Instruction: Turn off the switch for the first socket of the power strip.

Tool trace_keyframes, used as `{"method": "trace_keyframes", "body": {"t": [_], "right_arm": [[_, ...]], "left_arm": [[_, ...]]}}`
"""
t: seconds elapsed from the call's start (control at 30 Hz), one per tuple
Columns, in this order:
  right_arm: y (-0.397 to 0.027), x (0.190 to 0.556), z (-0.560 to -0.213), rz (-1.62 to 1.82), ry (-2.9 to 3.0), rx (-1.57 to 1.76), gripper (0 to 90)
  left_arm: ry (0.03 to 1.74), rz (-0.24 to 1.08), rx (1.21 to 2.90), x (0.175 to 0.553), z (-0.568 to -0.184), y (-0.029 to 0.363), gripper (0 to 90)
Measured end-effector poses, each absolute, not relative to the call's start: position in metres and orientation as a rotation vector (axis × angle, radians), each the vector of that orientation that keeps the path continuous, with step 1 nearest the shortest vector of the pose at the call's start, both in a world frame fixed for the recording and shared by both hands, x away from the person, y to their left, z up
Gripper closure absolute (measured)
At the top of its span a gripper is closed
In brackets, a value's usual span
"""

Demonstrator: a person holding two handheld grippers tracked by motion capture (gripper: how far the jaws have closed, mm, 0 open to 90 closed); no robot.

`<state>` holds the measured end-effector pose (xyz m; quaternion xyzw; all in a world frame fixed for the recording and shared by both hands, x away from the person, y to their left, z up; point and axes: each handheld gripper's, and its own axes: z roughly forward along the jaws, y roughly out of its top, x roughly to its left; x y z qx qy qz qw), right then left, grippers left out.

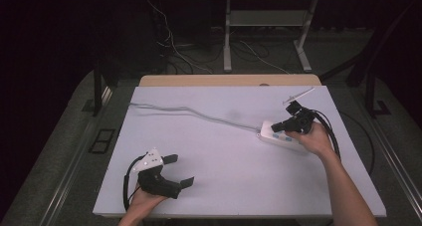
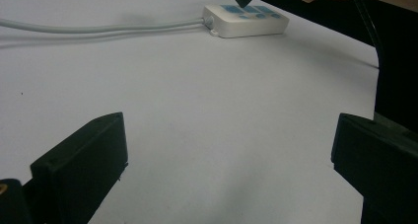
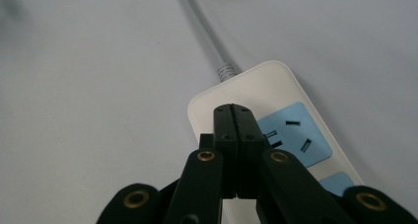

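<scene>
The high view looks forward and down from above the person's side, taking in the whole white worktop (image 1: 224, 151) and the floor beyond. The left gripper view sits low, near the worktop's near edge, and faces across it toward the power strip (image 2: 245, 19), which lies well off. The right gripper view hangs close above that same strip (image 3: 276, 130), looking steeply down along its cable (image 3: 199, 31). All 3 views share the strip and cable; the far dark background is probably too dim to match between them.

Bare table (image 1: 224, 151) mid-span, power strip (image 1: 278, 135) and cord (image 1: 199, 114) far right
</scene>
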<state>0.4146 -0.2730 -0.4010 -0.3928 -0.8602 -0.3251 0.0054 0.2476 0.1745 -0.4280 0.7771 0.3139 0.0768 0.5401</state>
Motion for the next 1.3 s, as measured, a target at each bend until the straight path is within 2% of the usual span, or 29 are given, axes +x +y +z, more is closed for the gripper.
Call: {"method": "trace_keyframes", "body": {"t": [0.47, 1.3], "right_arm": [[-0.275, 0.414, -0.411, -0.95, -2.7, -1.239, 89.7], [-0.284, 0.405, -0.418, -1.067, -2.655, -1.296, 90.0]], "left_arm": [[0.746, 0.183, 1.851, 0.248, -0.428, 0.175, 0.0], [0.736, 0.177, 1.86, 0.249, -0.428, 0.172, 0.0]]}}
